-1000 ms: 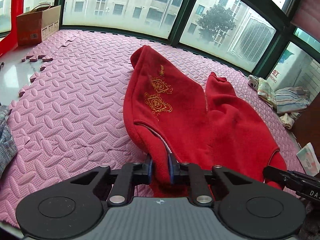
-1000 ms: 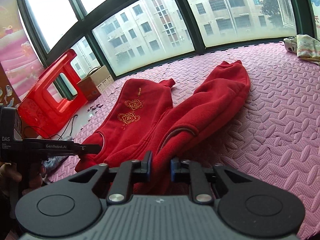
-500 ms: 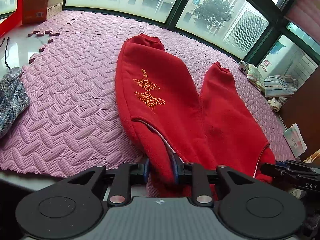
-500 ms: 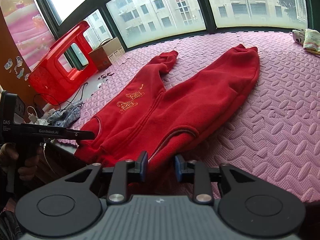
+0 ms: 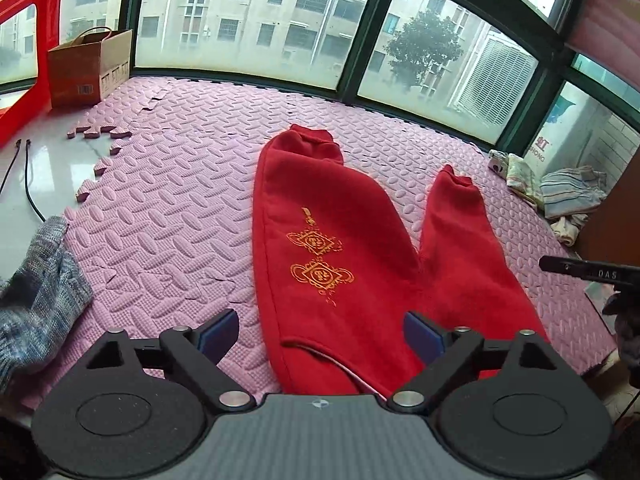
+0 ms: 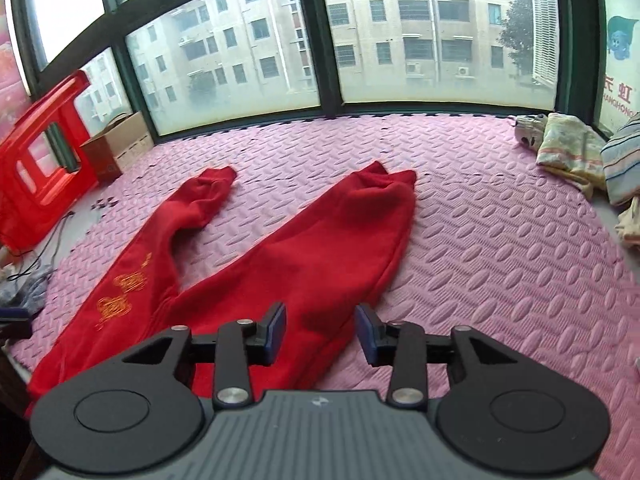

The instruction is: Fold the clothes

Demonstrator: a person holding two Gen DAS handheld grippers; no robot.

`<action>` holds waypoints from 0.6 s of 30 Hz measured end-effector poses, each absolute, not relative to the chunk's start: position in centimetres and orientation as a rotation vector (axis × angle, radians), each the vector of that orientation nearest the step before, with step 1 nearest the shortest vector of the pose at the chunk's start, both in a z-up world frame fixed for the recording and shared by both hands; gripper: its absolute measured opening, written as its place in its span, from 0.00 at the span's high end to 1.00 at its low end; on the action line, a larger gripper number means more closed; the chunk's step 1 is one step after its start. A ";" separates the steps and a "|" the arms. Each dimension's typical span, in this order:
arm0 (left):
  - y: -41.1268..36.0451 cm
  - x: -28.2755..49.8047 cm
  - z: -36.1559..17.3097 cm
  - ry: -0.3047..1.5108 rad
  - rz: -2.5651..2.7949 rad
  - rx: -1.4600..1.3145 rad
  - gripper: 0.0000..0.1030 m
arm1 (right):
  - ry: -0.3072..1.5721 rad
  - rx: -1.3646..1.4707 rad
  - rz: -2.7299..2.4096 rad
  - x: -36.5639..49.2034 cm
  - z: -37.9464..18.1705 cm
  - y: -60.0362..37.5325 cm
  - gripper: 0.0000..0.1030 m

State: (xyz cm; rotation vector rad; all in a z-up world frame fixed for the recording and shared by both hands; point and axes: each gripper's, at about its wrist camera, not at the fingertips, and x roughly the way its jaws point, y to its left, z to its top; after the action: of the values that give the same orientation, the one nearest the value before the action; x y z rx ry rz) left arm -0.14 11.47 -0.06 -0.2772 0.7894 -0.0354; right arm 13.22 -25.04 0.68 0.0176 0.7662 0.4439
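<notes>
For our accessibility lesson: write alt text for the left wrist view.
Red trousers with gold embroidery lie flat on a pink foam mat, legs pointing toward the windows. The left gripper hangs over the waistband, jaws opening, gripping nothing.

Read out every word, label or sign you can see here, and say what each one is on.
"DAS": on the black hand-held gripper at the right edge of the left wrist view.
"HANGHONG", cut off, under two red Chinese characters: on the white window sign.
Barcode and print on the brown cardboard box: too small to read.
Gold embroidery on the red fleece trousers: ornament, no letters.
</notes>
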 end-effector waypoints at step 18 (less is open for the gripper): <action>12.2 7.4 -3.4 0.887 0.052 -0.235 0.08 | 0.864 -0.029 0.317 32.2 -4.9 -23.3 0.63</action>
State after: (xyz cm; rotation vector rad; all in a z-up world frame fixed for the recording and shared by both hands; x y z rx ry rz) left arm 7.35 12.19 -3.43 -0.2346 0.8870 0.0519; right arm 32.22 -23.30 -4.87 -0.0286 0.8639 0.3172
